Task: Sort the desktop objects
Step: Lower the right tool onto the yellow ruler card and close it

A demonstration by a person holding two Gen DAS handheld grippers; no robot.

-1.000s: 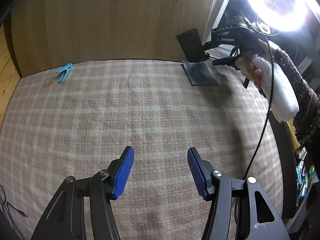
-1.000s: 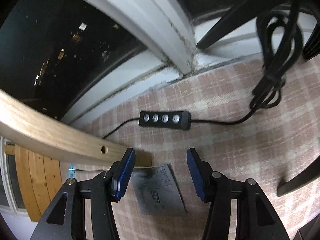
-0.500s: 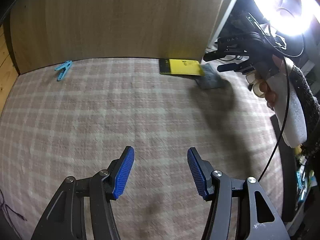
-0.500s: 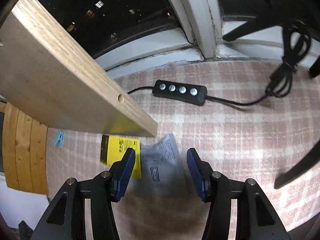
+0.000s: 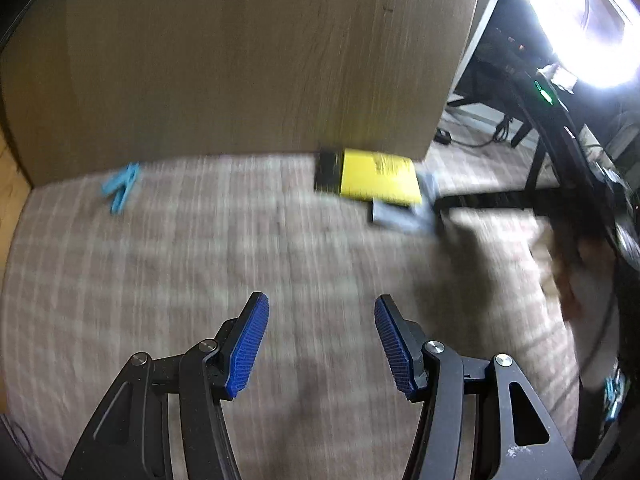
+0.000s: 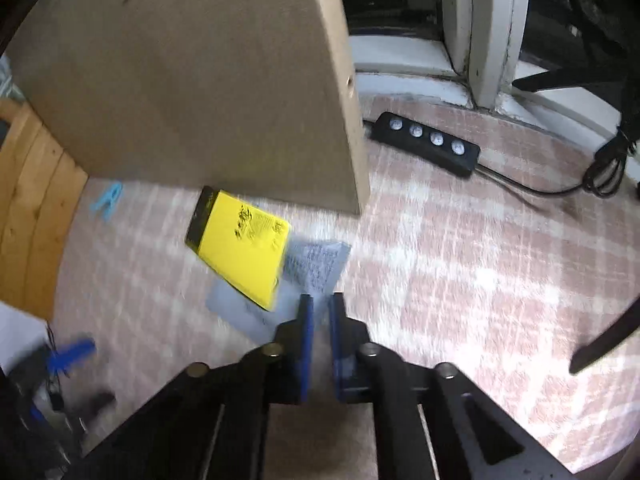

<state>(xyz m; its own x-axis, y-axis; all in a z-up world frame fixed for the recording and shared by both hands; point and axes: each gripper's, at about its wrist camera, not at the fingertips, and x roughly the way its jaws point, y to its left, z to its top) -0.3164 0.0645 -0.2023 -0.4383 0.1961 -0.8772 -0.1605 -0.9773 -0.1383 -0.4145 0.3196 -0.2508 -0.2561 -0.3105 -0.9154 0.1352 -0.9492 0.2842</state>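
Fingers (image 6: 306, 332) of my right gripper (image 6: 319, 312) had just been closing and stood nearly together, a thin gap between the blue pads; the near edge of the grey packet (image 6: 316, 268) sat right at their tips, though the blur kept me from telling whether they pinched it. That grey packet lay flat on the plaid-covered surface (image 6: 460, 264), partly under the yellow packet (image 6: 244, 250), which overlapped its left side. Both lay just in front of the upright wooden board (image 6: 200, 80), near its right corner. A blue clothespin (image 6: 106, 201) rested well to the left of the yellow packet, close to the board's foot. Behind the board's right edge lay a black button controller (image 6: 426, 143) on its cable.

My left gripper (image 5: 320, 340) hung over bare plaid with its fingers (image 5: 250, 344) moderately apart and nothing between them, well in front of the yellow packet (image 5: 380, 178).
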